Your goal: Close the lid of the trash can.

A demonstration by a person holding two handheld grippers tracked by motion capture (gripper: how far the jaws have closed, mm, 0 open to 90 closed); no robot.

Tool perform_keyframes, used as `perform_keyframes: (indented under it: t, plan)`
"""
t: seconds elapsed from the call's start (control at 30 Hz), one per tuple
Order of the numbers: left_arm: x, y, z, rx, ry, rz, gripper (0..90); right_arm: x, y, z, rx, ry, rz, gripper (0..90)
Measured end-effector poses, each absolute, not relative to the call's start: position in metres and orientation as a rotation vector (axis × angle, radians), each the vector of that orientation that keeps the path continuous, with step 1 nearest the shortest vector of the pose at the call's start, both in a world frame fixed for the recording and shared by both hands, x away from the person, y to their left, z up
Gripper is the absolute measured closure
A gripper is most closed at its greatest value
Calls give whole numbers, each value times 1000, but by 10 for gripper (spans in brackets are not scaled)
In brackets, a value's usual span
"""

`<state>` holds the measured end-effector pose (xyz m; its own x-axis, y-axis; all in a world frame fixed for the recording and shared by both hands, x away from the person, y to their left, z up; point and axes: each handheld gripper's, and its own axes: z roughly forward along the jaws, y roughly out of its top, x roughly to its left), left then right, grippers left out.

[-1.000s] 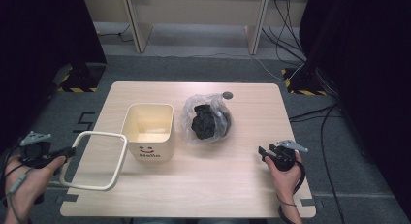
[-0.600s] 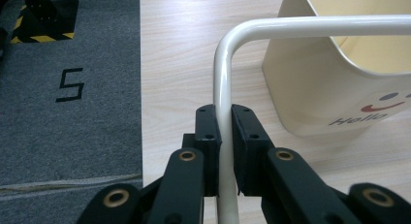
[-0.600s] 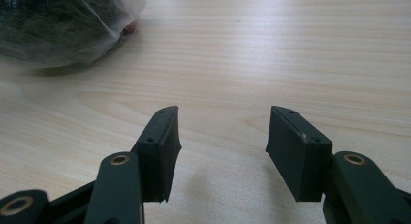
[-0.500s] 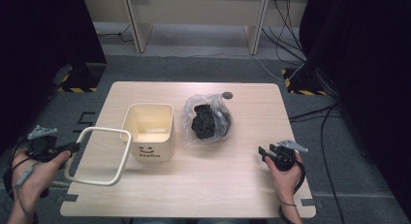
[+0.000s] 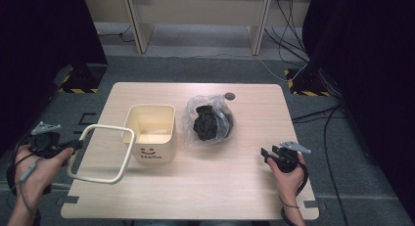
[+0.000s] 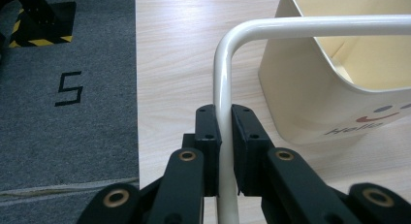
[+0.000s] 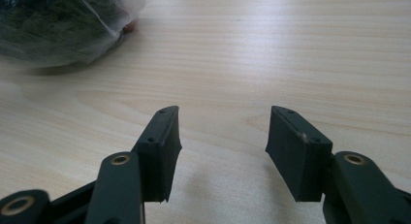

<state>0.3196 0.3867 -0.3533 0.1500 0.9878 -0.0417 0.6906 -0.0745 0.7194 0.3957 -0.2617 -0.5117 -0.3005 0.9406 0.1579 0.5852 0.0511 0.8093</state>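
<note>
Wooden table (image 5: 195, 187) seen from above, with one hand-held gripper at each side. The left gripper (image 5: 73, 145), at the table's left edge, has its two black jaws clamped on the white tubular frame (image 5: 100, 155); in the left gripper view the pads (image 6: 208, 146) press on either side of the tube (image 6: 224, 112) just below its rounded corner. The frame is a rounded rectangle held tilted over the table's left part, its far corner reaching the rim of the cream bin (image 5: 149, 133), which stands upright near the table's middle and bears a smiling face and the word "Hello" on its front wall (image 6: 310, 98). Just right of the bin lies a clear plastic bag (image 5: 209, 121) holding dark, crumpled contents. The right gripper (image 5: 268, 152) rests near the table's right edge, well apart from the bag, its jaws standing wide with nothing between them and bare tabletop (image 7: 242, 64) ahead; the bag (image 7: 63, 25) shows at the upper left of the right gripper view.
</note>
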Motion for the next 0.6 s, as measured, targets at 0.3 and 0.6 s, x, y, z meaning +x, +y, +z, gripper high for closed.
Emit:
perform_keyframes:
  t: [0.3,0.6]
  plan:
    - [328,385,-354,1835,1605,622,818,396,-262,-512,1527,1923,1144,457]
    - [337,381,-353,1847,1608,616,818,396,-261,-512,1526,1927,1141,457]
